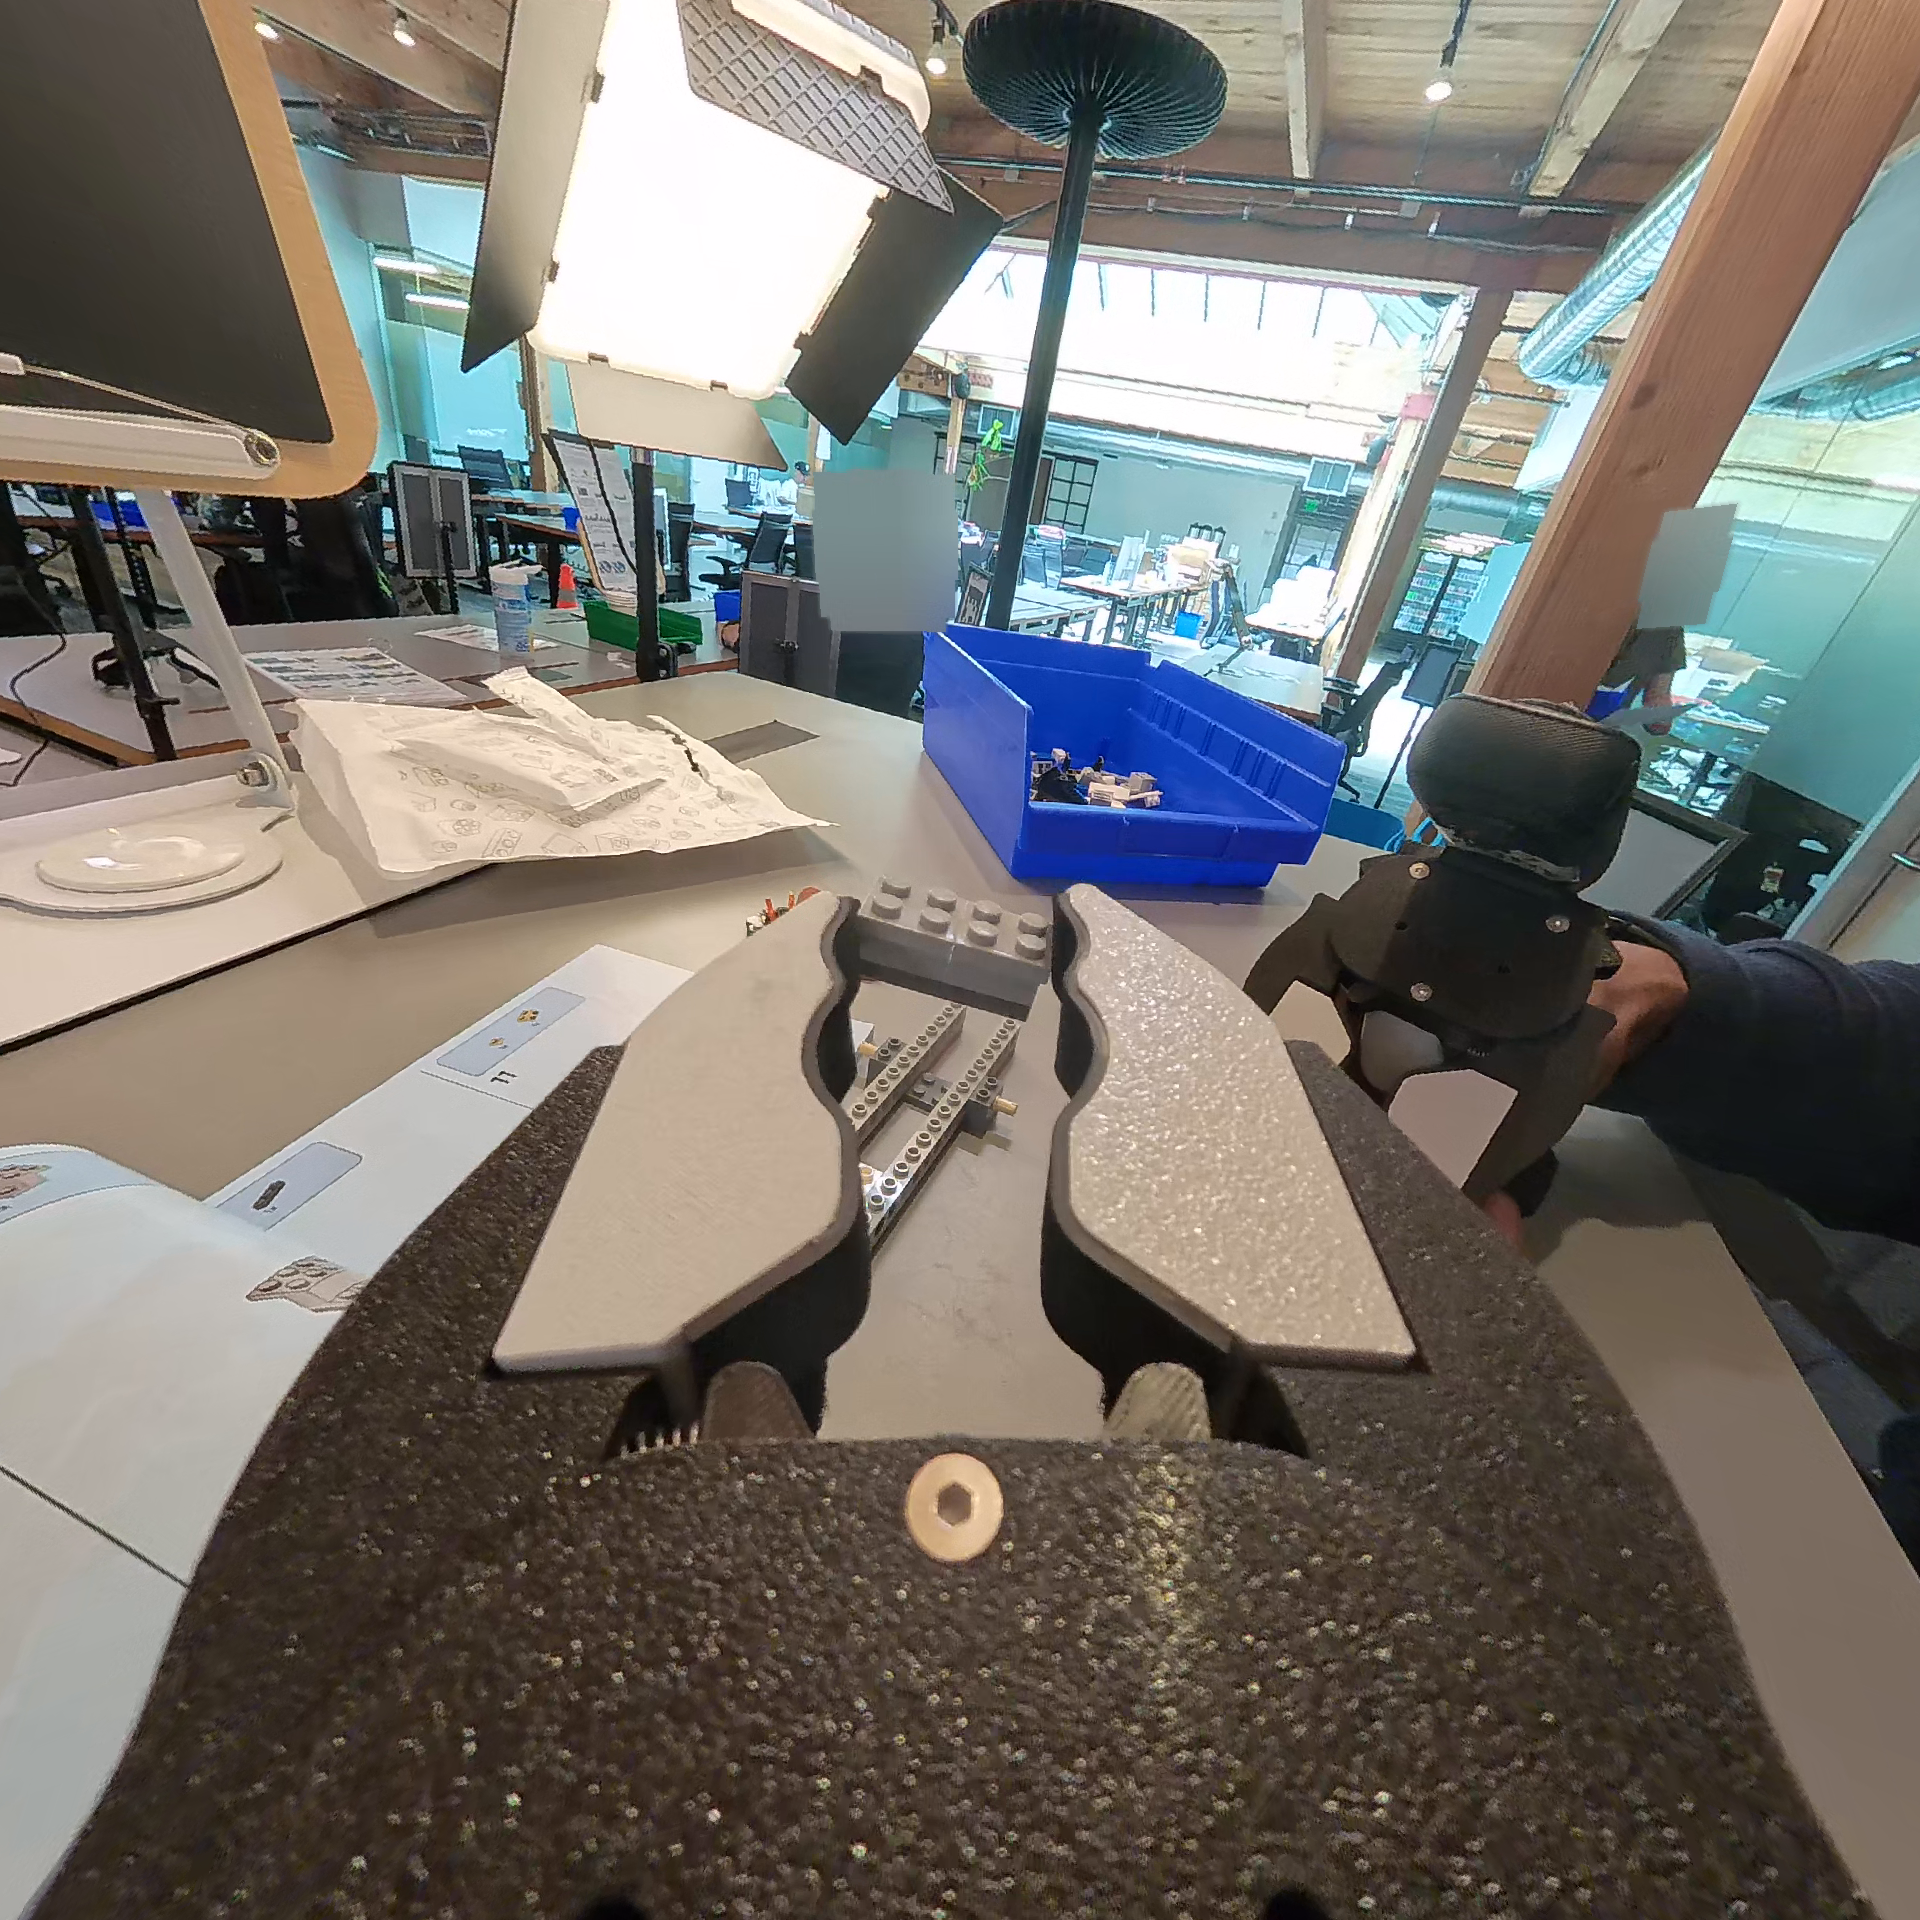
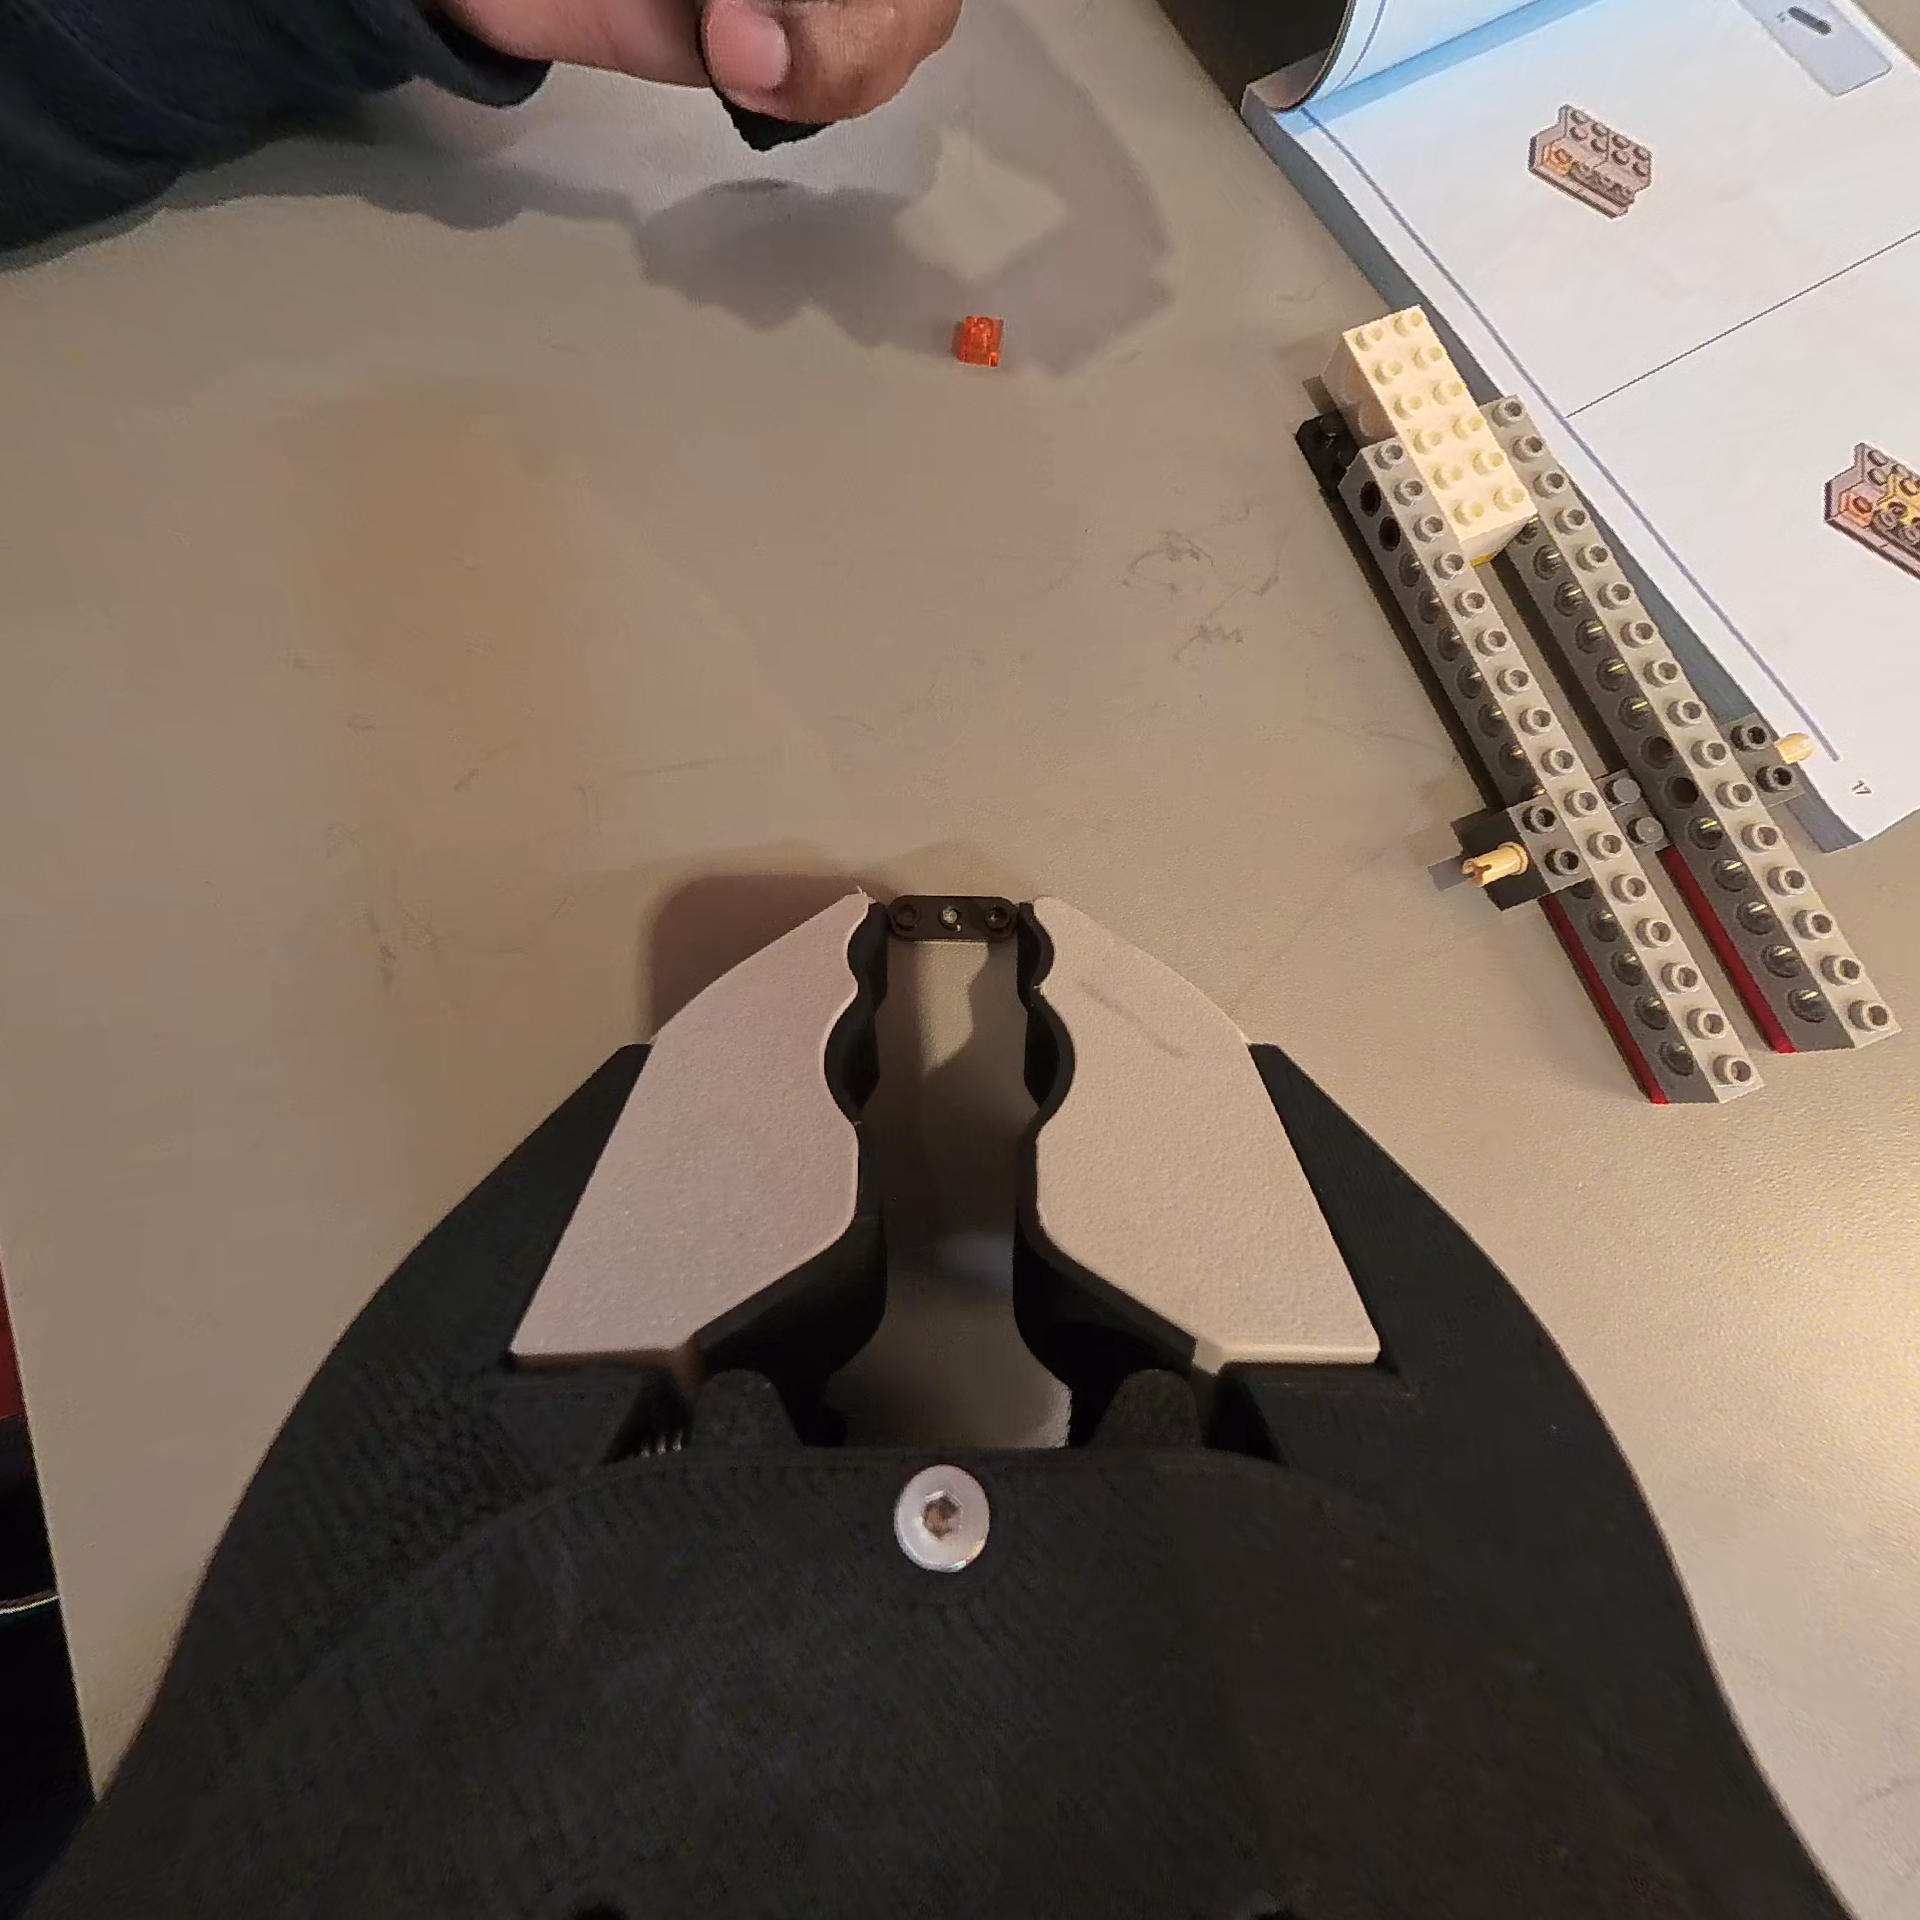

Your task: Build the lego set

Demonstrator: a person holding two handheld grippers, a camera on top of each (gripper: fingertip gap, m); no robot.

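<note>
Left tool (image 1: 951, 940) clamps a grey studded plastic brick block (image 1: 951, 935); right tool (image 2: 951, 914) pinches a small black three-hole plate (image 2: 951, 915) above the tabletop (image 2: 623, 623). Thin edge grip: plate could twist out.

grey fingers (image 1: 717, 1122), black textured bodies

i'm working in a big open-plan workshop office, something like a maker lab. overhead run exposed timber beams and a thick wooden post (image 1: 1673, 343), with a silver air duct (image 1: 1621, 260) beside glass partition walls. rows of desks and black office chairs (image 1: 769, 540) fill the far floor. my own grey table (image 1: 582, 966) has a lit studio light panel (image 1: 707, 197) on a stand above it, a blue parts bin (image 1: 1122, 769) of small bricks, a torn paper bag (image 1: 520, 779) and an open building booklet (image 2: 1662, 260).
</note>
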